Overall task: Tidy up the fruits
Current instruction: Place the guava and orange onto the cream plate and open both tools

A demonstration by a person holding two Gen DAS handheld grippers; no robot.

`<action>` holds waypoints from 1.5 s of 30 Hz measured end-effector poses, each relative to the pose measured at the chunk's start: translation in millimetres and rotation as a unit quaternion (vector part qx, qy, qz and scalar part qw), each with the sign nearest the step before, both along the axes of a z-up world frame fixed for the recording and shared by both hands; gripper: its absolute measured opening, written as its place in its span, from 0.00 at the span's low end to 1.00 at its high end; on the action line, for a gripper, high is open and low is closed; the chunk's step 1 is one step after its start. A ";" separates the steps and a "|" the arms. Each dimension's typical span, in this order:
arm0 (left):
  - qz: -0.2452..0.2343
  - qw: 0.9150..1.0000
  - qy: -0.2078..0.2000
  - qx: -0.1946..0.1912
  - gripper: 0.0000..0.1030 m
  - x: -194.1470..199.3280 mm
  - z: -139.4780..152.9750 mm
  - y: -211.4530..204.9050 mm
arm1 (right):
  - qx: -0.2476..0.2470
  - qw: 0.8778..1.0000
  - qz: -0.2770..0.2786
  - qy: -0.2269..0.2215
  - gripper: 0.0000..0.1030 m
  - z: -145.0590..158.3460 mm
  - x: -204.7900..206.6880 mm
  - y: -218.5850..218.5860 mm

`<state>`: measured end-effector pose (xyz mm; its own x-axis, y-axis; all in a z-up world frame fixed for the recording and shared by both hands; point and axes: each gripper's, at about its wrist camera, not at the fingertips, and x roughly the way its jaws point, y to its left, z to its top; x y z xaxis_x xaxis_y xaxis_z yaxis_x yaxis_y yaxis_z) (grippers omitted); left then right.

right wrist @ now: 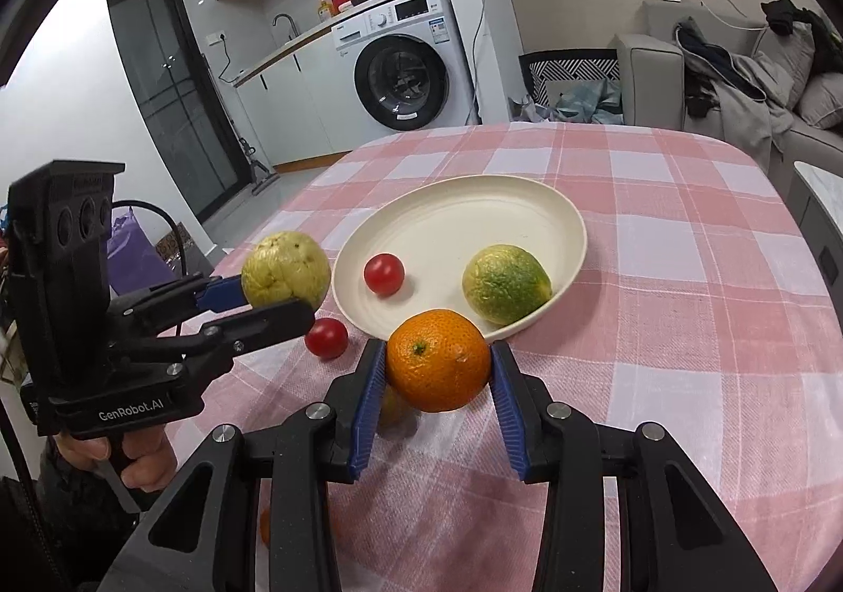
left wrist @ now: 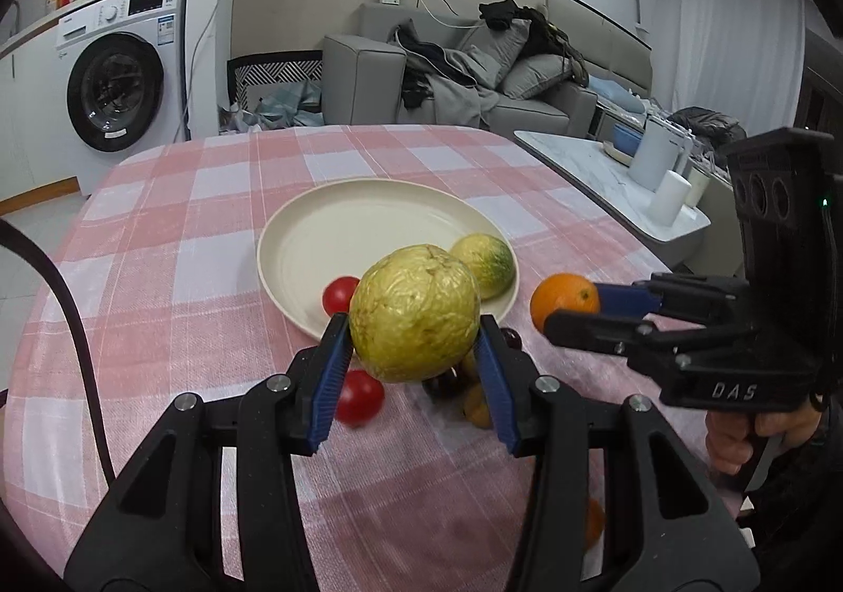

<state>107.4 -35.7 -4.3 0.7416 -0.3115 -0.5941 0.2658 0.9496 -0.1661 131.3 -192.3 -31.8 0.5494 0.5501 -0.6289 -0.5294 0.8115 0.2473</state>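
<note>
My left gripper (left wrist: pixel 416 328) is shut on a yellow-green guava (left wrist: pixel 413 312) and holds it above the cloth just short of the cream plate (left wrist: pixel 316 223); it also shows in the right wrist view (right wrist: pixel 287 270). My right gripper (right wrist: pixel 437 365) is shut on an orange (right wrist: pixel 437 360), held at the plate's (right wrist: pixel 474 207) near rim; the orange also shows in the left wrist view (left wrist: pixel 564 299). On the plate lie a green-yellow fruit (right wrist: pixel 506 283) and a cherry tomato (right wrist: pixel 383 274). A second tomato (right wrist: pixel 326 338) lies on the cloth beside the plate.
The table wears a pink checked cloth (right wrist: pixel 685 328). Small dark and yellow fruits (left wrist: pixel 458 391) lie under the guava, partly hidden. Another orange (left wrist: pixel 594 521) sits near the front edge. A side table with white cups (left wrist: pixel 658 170) stands to the right.
</note>
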 end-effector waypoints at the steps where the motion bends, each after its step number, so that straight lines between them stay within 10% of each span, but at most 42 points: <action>1: 0.001 1.000 -0.001 0.000 0.43 3.3 0.6 0.4 | -0.001 1.000 0.001 0.000 0.39 -0.1 1.5 1.6; 22: 0.063 0.995 -0.015 0.080 0.43 31.7 -22.1 -11.9 | -0.027 1.000 -0.005 0.014 0.39 -13.4 36.4 27.7; 37: 0.073 0.995 -0.013 0.069 0.43 32.0 -23.8 -7.5 | -0.059 0.998 -0.028 0.005 0.40 -16.6 50.0 33.9; 45: 0.082 0.994 -0.029 0.072 0.43 24.7 -21.2 -7.0 | -0.037 0.999 -0.034 -0.016 0.70 -5.9 33.6 17.3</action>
